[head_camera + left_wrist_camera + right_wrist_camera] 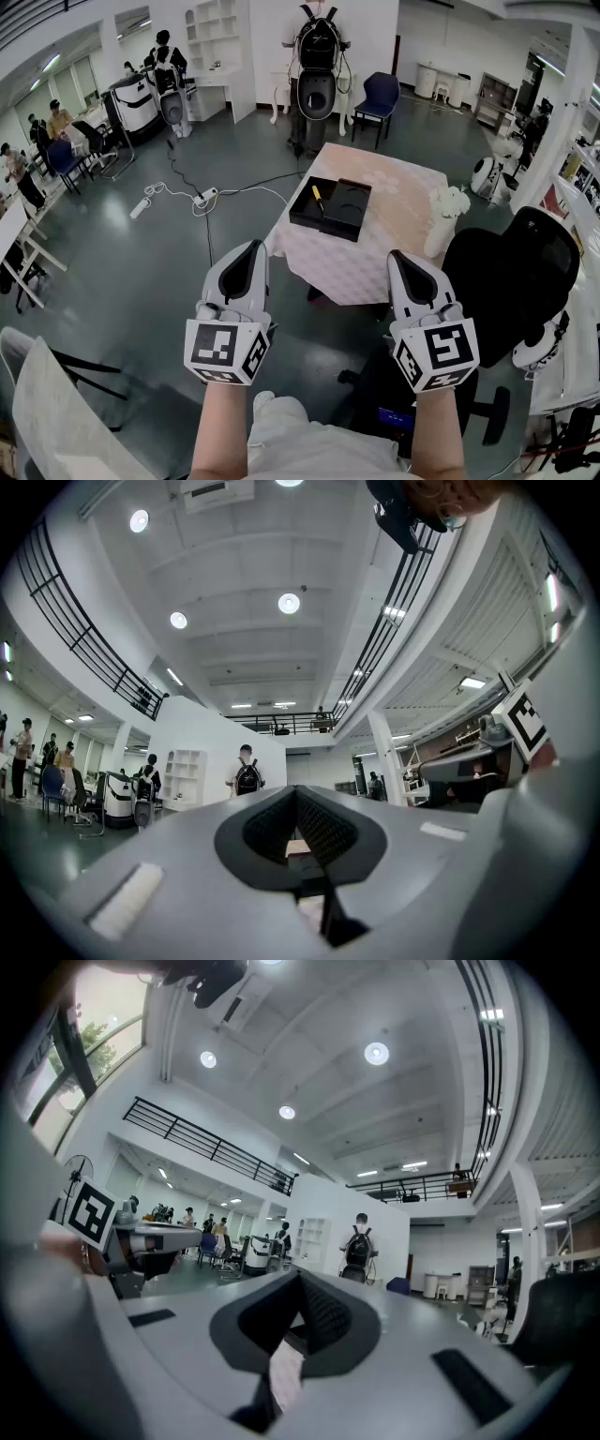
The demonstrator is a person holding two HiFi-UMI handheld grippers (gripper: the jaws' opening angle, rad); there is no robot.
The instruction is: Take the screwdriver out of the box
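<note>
A black box (302, 215) lies open on a table with a pale pink cloth (375, 253), well ahead of me. Inside it rests the screwdriver (318, 199), with a yellow handle, next to a black lid (349, 202) lying across the box's right half. My left gripper (247, 247) and right gripper (402, 256) are held side by side short of the table's near edge, far from the box. Both point forward and both are shut with nothing in them. In the left gripper view (295, 795) and the right gripper view (300, 1281) the jaw tips meet.
A white vase of flowers (441, 225) stands at the table's right edge, with a black office chair (511, 272) beside it. A power strip and cables (202, 197) lie on the floor to the left. A robot (317, 75) and a blue chair (378, 98) stand beyond the table.
</note>
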